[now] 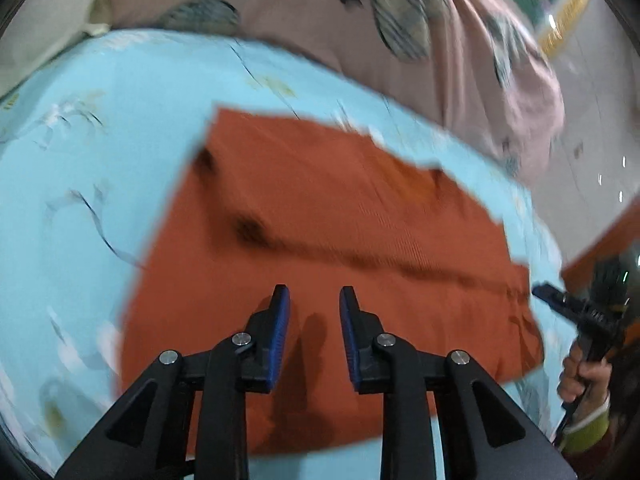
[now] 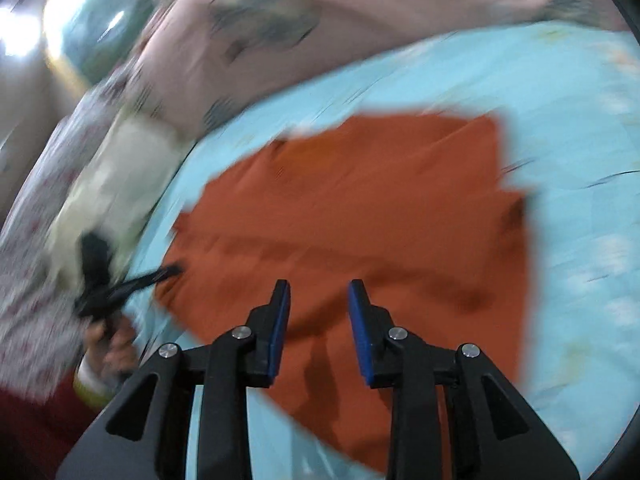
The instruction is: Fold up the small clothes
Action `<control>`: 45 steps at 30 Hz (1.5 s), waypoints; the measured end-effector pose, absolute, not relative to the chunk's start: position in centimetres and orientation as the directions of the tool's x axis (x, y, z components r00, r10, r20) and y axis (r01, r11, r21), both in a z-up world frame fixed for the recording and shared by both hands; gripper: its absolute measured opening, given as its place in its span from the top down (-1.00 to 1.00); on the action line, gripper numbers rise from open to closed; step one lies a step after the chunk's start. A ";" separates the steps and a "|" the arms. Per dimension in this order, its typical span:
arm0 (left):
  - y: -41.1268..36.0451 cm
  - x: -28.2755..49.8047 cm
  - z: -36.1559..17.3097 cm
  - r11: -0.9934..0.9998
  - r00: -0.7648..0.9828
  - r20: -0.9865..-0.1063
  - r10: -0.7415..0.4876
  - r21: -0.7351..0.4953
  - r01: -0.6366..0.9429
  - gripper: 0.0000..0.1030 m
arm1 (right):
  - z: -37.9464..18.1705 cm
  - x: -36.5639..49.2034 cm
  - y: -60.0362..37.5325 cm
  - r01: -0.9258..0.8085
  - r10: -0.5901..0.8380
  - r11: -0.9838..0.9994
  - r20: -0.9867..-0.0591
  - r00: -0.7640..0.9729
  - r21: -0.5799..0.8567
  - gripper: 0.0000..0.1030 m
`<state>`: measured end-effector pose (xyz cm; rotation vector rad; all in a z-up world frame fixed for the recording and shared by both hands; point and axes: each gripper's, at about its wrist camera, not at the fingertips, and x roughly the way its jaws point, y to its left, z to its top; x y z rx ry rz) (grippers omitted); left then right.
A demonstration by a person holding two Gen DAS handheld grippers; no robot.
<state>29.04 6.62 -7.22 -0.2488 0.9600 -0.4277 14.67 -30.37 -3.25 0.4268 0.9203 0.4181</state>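
An orange-red garment (image 1: 320, 248) lies spread flat on a light blue patterned bedsheet (image 1: 100, 140); it also shows in the right wrist view (image 2: 380, 216). My left gripper (image 1: 314, 300) is open and empty, hovering just above the near part of the garment. My right gripper (image 2: 320, 296) is open and empty above the garment too. The right gripper appears in the left wrist view (image 1: 576, 312) at the garment's right edge, held by a hand. The left gripper appears blurred in the right wrist view (image 2: 132, 284) at the garment's left edge.
A pink patterned blanket (image 1: 360, 20) lies bunched beyond the sheet (image 2: 580, 120). A cream cloth (image 2: 120, 184) and a floral fabric (image 2: 32, 240) lie at the left in the right wrist view. The floor (image 1: 592, 100) shows at the right.
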 end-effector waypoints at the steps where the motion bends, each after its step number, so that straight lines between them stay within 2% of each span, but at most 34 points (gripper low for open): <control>1: 5.7 28.9 -7.8 0.894 0.475 -0.757 -0.449 -0.372 0.251 0.53 | -3.8 15.0 -29.0 -0.197 0.517 0.849 -0.689 0.508 0.491 0.38; 3: 3.9 29.1 -8.5 0.916 0.469 -0.792 -0.392 -0.292 0.273 0.53 | -4.6 16.0 -27.6 -0.207 0.443 0.896 -0.752 0.488 0.393 0.39; 6: 3.5 31.0 -8.3 0.925 0.480 -0.796 -0.368 -0.261 0.277 0.53 | -5.2 18.3 -28.5 -0.149 0.311 0.950 -0.800 0.513 0.274 0.44; 8: 3.8 33.3 -8.1 0.934 0.486 -0.801 -0.350 -0.256 0.250 0.62 | -4.9 19.9 -29.9 -0.087 0.217 0.975 -0.802 0.557 0.204 0.44; 10: 4.2 36.1 -7.9 0.941 0.496 -0.801 -0.336 -0.260 0.218 0.63 | -4.4 21.7 -31.8 -0.003 0.150 0.983 -0.789 0.596 0.185 0.44; 13: 4.6 39.8 -6.9 0.956 0.534 -0.793 -0.293 -0.236 0.174 0.57 | -3.5 23.5 -34.7 0.153 0.021 0.976 -0.769 0.639 0.154 0.39; 14: 4.9 41.0 -6.6 0.963 0.551 -0.790 -0.271 -0.223 0.153 0.48 | -3.4 23.8 -36.0 0.204 0.005 0.962 -0.762 0.647 0.179 0.39; 17: 6.2 42.4 -5.8 0.969 0.578 -0.780 -0.240 -0.228 0.095 0.44 | -3.3 23.4 -37.5 0.247 0.047 0.929 -0.750 0.659 0.275 0.39; 20: 7.5 41.2 -5.3 0.958 0.579 -0.770 -0.269 -0.278 0.075 0.43 | -3.0 21.5 -36.4 0.216 0.077 0.932 -0.741 0.667 0.292 0.36; 23: 8.0 37.3 -5.1 0.954 0.587 -0.758 -0.283 -0.285 0.092 0.39 | -3.5 18.9 -35.0 0.181 0.134 0.925 -0.734 0.666 0.334 0.33; 28: 8.2 29.8 -5.4 0.917 0.577 -0.725 -0.375 -0.383 0.115 0.37 | -4.6 14.3 -33.0 0.143 0.229 0.891 -0.698 0.678 0.431 0.31; 33: 8.4 22.9 -6.4 0.888 0.543 -0.718 -0.436 -0.443 0.127 0.19 | -5.7 10.2 -31.9 0.152 0.255 0.872 -0.696 0.671 0.466 0.29; 37: 8.9 19.6 -7.5 0.892 0.533 -0.731 -0.426 -0.439 0.110 -0.01 | -5.8 7.9 -31.7 0.169 0.257 0.860 -0.695 0.672 0.482 0.28; 40: 9.6 18.7 -8.8 0.876 0.520 -0.732 -0.440 -0.477 0.069 -0.06 | -5.5 6.8 -31.3 0.169 0.255 0.860 -0.694 0.674 0.481 0.22; 45: 10.9 19.2 -10.3 0.813 0.520 -0.695 -0.496 -0.582 -0.001 -0.26 | -5.1 5.9 -30.9 0.162 0.266 0.857 -0.688 0.675 0.490 0.16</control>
